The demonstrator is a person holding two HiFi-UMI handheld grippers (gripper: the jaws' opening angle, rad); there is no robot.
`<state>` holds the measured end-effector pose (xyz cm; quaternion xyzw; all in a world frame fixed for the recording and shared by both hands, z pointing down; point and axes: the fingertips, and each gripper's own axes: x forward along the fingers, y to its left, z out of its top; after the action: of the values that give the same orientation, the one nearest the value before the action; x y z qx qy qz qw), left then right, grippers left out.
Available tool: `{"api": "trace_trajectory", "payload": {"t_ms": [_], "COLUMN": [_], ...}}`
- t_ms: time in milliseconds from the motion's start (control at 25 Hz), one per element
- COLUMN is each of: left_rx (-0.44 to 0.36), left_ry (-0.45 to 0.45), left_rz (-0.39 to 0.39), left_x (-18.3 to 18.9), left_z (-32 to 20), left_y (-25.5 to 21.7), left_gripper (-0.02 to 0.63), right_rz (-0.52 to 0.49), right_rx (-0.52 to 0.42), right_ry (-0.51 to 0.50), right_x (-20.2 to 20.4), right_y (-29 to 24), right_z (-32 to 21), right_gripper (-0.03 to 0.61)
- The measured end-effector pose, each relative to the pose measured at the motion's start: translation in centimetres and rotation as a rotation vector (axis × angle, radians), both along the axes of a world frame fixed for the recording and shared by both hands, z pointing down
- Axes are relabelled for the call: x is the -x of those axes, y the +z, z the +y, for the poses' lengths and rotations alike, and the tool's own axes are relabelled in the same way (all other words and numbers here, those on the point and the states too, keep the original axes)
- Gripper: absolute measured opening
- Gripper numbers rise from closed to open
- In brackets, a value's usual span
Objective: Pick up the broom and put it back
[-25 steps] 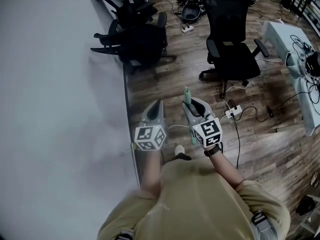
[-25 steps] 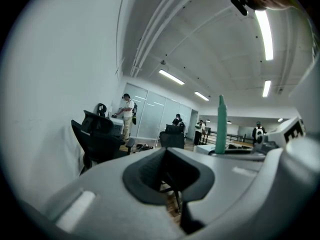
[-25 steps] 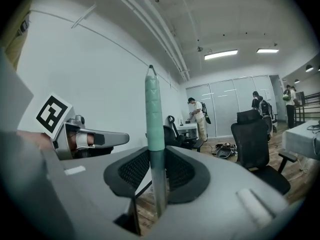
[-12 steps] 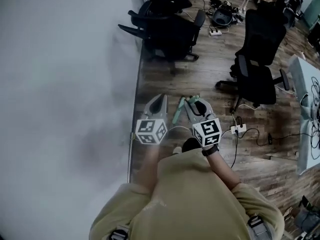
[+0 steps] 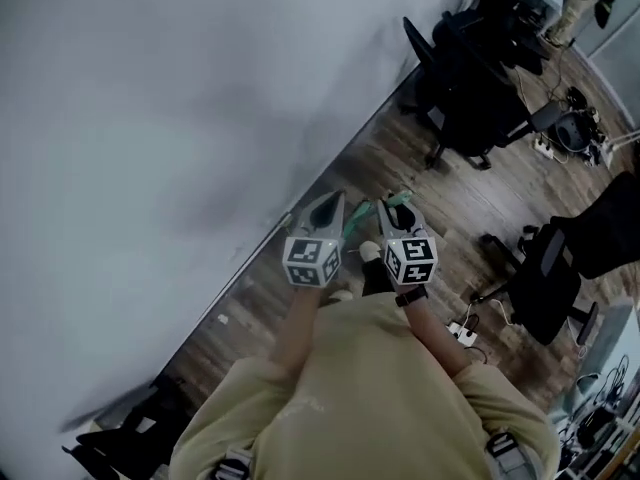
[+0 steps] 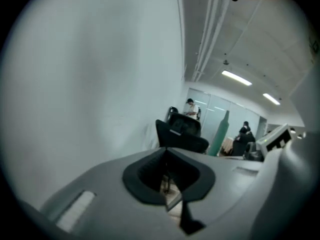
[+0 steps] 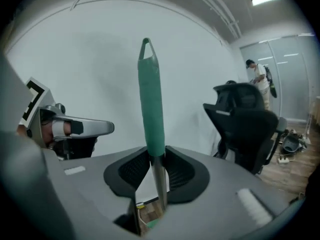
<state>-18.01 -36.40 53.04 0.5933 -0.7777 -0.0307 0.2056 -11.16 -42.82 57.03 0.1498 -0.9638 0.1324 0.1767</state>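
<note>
left tongs (image 6: 166, 154): tips together, empty | broom (image 7: 151, 109): upright near wall (image 5: 200, 88); stiff thin metal shaft, green grip above; likely light and bottom-heavy, head unseen; bare metal may slip | right tongs (image 5: 393, 208): clamped on shaft just under grip

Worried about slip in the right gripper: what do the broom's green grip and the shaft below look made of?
The green grip is matte, no glare: likely rubber or soft plastic. The shaft is thin, grey, faintly shiny: probably metal. The right gripper clamps where they meet.
</note>
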Motion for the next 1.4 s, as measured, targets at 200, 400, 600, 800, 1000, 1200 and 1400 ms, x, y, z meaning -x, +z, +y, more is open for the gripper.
{"api": "trace_trajectory", "payload": {"t_ms": [200,400,600,800,1000,1200,1400], "left_rx": [0.058,0.098,0.13,0.156,0.175,0.185,0.195], "left_ry": [-0.252,-0.436,-0.605,-0.717,-0.767,-0.798,-0.805], "left_rz": [0.064,0.132,0.199,0.244,0.267,0.299,0.316], "left_x": [2.1,5.0,5.9,6.4,6.6,6.4,6.4], "left_z": [3.3,5.1,7.4,9.3,11.4,13.1,13.9], "left_y": [4.0,8.4,12.5,16.3,18.9,21.2,23.0], "left_gripper": [0.002,0.002,0.002,0.002,0.002,0.002,0.002], "right_rz": [0.107,0.204,0.307,0.422,0.486,0.44,0.4], "right_rx": [0.089,0.105,0.123,0.146,0.124,0.12,0.107], "right_ry": [-0.248,-0.379,-0.428,-0.433,-0.459,-0.457,-0.529], "right_x": [4.9,10.0,13.2,14.8,17.7,23.2,28.7], "right_y": [6.4,12.8,19.4,26.7,32.3,34.8,36.1], "right_z": [1.9,2.7,2.4,1.2,1.4,1.2,2.3], "right_gripper": [0.096,0.098,0.098,0.103,0.104,0.097,0.095]}}
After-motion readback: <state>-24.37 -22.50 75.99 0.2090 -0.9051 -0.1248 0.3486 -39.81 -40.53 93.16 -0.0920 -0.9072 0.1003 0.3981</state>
